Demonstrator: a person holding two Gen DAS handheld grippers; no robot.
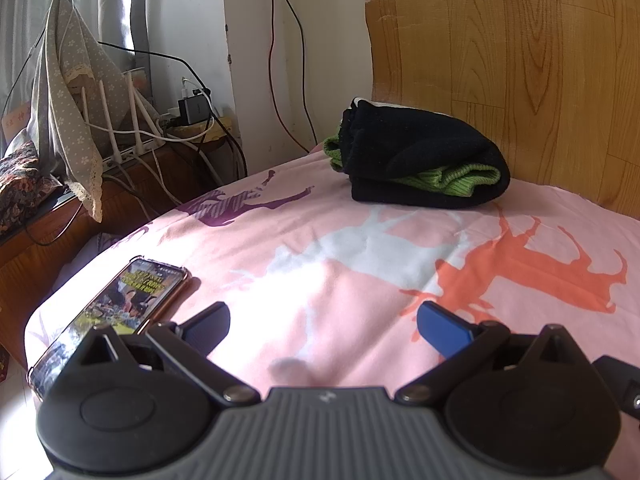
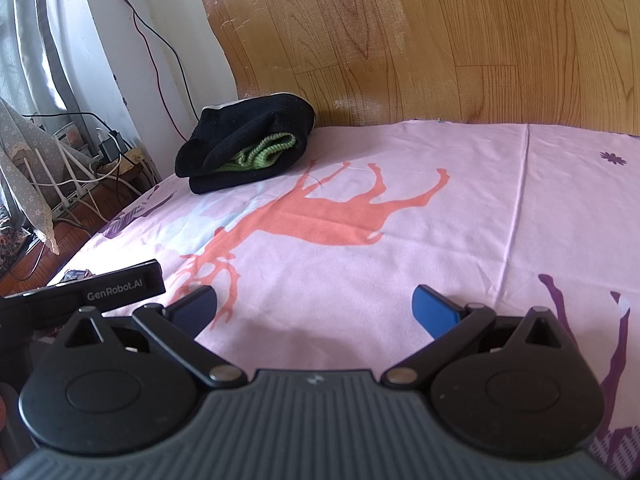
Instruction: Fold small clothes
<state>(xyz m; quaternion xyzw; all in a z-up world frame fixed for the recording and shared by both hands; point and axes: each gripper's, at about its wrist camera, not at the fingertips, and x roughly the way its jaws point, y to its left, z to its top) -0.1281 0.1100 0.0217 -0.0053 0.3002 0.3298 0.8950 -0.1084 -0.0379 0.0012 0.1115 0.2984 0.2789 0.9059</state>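
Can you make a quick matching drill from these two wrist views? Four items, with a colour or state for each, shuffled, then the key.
Items:
1. folded garment
2. phone
3. bedsheet
4. left gripper

Descriptions:
A. pink with deer prints
B. jaws open, holding nothing
C. black with green showing inside, near the wooden headboard
D. screen lit, lying flat at the bed's left edge

Pairs: 1-C, 2-D, 3-A, 4-B
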